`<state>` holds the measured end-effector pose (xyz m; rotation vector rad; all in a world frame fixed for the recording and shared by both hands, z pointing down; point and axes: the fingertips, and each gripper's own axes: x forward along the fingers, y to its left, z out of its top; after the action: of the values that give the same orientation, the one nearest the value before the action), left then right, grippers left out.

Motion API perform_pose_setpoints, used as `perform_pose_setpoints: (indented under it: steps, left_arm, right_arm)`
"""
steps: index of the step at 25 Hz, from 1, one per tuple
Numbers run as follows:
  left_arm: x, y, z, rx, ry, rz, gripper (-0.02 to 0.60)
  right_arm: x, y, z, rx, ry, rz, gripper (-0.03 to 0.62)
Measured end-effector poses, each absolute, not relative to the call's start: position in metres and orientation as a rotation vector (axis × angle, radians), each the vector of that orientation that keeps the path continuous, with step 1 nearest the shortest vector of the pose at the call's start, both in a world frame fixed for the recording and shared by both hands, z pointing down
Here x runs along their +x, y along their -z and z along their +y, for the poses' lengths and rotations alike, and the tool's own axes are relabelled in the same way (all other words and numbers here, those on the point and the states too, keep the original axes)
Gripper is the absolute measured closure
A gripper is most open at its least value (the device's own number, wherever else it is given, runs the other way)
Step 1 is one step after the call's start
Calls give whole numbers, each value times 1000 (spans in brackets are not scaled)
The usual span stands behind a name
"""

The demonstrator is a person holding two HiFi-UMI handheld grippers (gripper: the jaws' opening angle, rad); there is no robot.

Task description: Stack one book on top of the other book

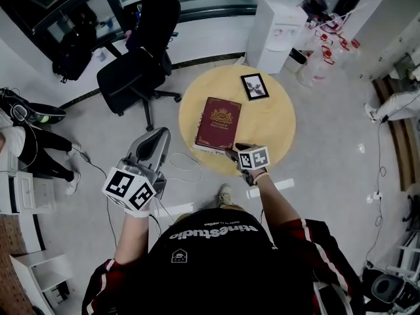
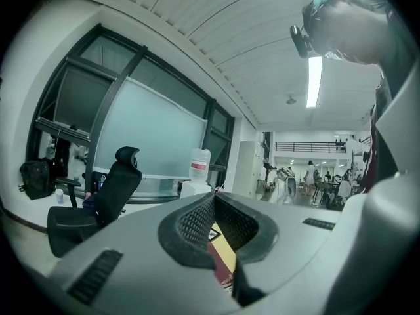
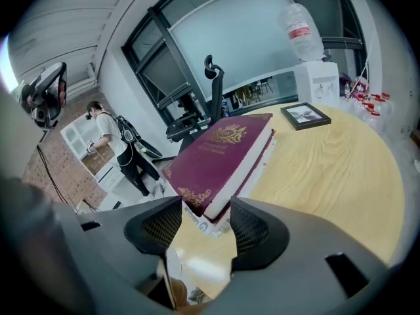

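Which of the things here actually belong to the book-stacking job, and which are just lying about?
Belong to the job: maroon book, lying on top; lower book, peeking out beneath it; right gripper, jaws apart at the books' corner; left gripper, shut, empty; round table, bearing the books.

Just lying about: picture frame on the table; office chair; water dispenser.

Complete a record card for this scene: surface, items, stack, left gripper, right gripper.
surface: round wooden table
items: maroon book, lower book, picture frame
stack: maroon book lies on the lower book, whose pale edge shows beneath it; picture frame lies apart, flat on the table
left gripper: jaws together, empty, held off the table's left side
right gripper: jaws apart, at the stack's near corner, pads not pressing on it
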<state>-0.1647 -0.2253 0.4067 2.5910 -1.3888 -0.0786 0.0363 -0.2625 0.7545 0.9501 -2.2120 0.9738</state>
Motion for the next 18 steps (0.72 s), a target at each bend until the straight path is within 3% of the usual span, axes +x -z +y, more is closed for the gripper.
perform_pose_setpoints:
  steps: [18]
  left_arm:
    - [-100, -401, -236, 2684, 100, -1281, 565]
  right_arm:
    - [139, -670, -272, 1316, -930, -2258, 339]
